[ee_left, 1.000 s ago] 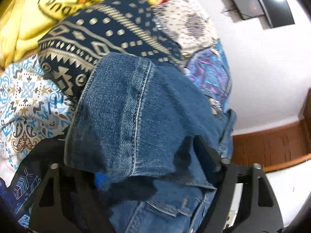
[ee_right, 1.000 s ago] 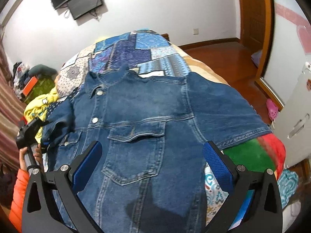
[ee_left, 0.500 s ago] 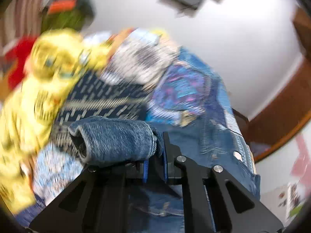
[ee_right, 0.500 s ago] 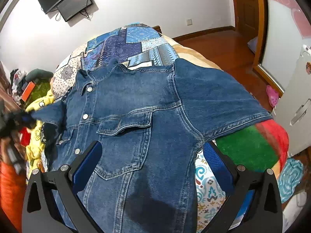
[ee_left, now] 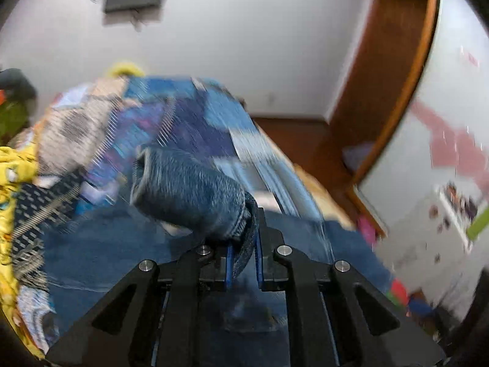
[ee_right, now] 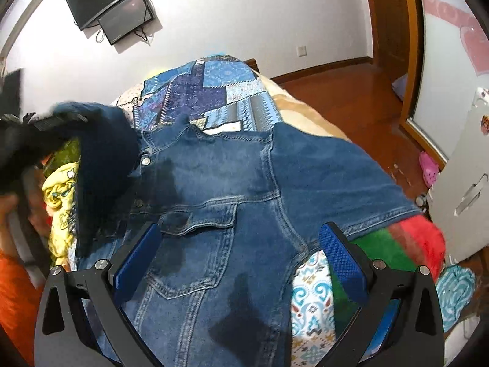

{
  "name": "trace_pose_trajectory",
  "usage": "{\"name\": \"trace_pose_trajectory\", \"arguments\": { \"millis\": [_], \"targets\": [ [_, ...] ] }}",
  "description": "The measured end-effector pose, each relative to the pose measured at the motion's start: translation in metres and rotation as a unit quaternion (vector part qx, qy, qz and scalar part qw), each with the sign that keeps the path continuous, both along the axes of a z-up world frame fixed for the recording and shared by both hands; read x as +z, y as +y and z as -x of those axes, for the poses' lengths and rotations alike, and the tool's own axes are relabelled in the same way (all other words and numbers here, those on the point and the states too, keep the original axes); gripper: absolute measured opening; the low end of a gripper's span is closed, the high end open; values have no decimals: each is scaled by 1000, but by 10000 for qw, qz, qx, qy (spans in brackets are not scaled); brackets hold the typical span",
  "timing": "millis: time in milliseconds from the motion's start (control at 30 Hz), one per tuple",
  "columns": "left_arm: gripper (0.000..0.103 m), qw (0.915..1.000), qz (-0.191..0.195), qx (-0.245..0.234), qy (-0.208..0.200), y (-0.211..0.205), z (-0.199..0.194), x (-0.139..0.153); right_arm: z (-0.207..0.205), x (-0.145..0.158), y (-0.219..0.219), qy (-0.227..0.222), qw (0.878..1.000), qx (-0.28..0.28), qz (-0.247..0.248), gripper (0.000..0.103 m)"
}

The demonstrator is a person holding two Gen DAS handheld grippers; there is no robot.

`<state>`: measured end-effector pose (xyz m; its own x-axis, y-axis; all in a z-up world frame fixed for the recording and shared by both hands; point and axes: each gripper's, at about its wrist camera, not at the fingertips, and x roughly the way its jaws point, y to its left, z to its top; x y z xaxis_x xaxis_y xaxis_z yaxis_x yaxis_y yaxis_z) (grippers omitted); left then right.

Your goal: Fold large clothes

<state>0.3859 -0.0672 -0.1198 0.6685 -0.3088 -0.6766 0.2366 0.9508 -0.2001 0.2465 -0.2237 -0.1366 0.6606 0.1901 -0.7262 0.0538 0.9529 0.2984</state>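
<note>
A bed (ee_right: 308,113) covered by a patchwork quilt (ee_right: 211,91) fills the middle of the right wrist view, with its far end toward a white wall. A denim jacket (ee_right: 232,189) is spread front-up across the near part of the bed, its collar toward the far end and one sleeve (ee_right: 342,183) laid out toward the right edge of the bed, over a red and green blanket (ee_right: 397,244). The other sleeve (ee_left: 186,195) is seen lifted above the jacket body at the left side of the bed; in the left wrist view its cuff end is pinched between the blue pads of the left gripper (ee_left: 243,263), whose jaws are closed on the denim. That view is motion-blurred. The right gripper (ee_right: 241,263) is held over the chest pocket (ee_right: 195,250) with its jaws wide apart and nothing between them. A yellow printed cloth (ee_right: 61,195) lies at the left edge of the bed.
</note>
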Motion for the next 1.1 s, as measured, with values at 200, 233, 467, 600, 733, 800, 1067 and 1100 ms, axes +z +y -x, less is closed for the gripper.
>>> {"name": "trace_pose_trajectory", "arguments": {
  "millis": [200,233,467,600,733,800,1067,1100],
  "targets": [
    [10,9922,-260,-601,1059,-43,3,-80,-1,-11,-14,148,9997,-129,118,103],
    [10,9901,-271,-671,1202,-47,4,-90,-1,-13,-16,179,9996,-148,133,103],
    [33,9799,-393,-1142,1586,-63,19,-102,-3,-26,-29,375,9985,-310,264,103],
    [66,9849,-340,-1236,1160,-59,42,-68,1,-28,-40,354,9976,-511,316,103],
    [83,9928,-510,-891,625,-40,55,-35,5,-28,-58,360,9964,-704,312,103],
    [88,9951,-638,-630,427,-24,56,-22,8,-27,-68,349,9956,-807,315,103],
    [93,9914,-1246,273,293,50,59,-31,10,-40,-112,542,9930,-1047,-49,103],
    [93,9909,-1240,370,376,59,61,-37,9,-45,-116,608,9924,-1066,-105,103]
  ]
}}
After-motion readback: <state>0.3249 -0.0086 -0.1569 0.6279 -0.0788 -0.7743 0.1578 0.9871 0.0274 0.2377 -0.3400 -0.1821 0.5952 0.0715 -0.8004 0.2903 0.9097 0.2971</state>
